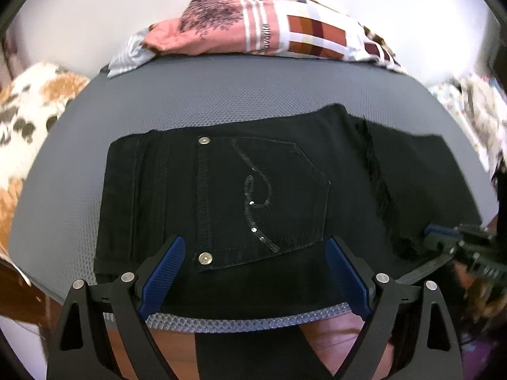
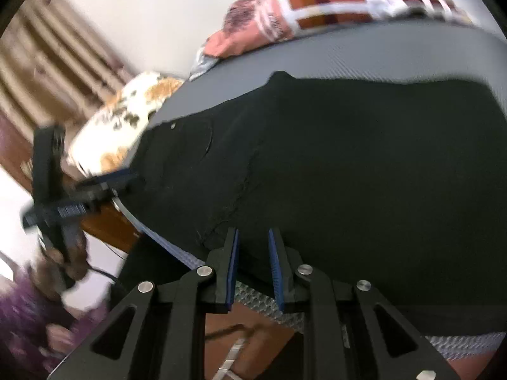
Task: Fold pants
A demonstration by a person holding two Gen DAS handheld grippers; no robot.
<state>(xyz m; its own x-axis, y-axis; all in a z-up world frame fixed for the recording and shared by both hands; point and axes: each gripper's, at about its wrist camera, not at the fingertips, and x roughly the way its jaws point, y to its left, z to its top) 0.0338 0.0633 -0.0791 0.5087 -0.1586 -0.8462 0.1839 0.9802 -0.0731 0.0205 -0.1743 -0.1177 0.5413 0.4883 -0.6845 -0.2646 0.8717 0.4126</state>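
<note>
Black pants [image 1: 259, 190] lie folded on a grey mat [image 1: 221, 95], back pocket with a sequin swirl [image 1: 258, 196] facing up. A frayed leg end [image 1: 383, 196] lies over them at the right. My left gripper [image 1: 253, 247] is open, its blue pads straddling the pants' near edge below the pocket. My right gripper [image 2: 253, 237] is narrowly open, fingertips at the near edge of the pants [image 2: 348, 174]; nothing shows between its pads. The right gripper also shows blurred in the left wrist view [image 1: 456, 243]; the left one shows in the right wrist view [image 2: 104, 180].
A pile of pink, striped and checked clothes [image 1: 269, 28] sits at the mat's far edge. A white and orange patterned cloth [image 1: 28, 110] lies off the left side. The mat's near edge [image 1: 237, 319] overhangs a brown wooden surface [image 2: 111, 224].
</note>
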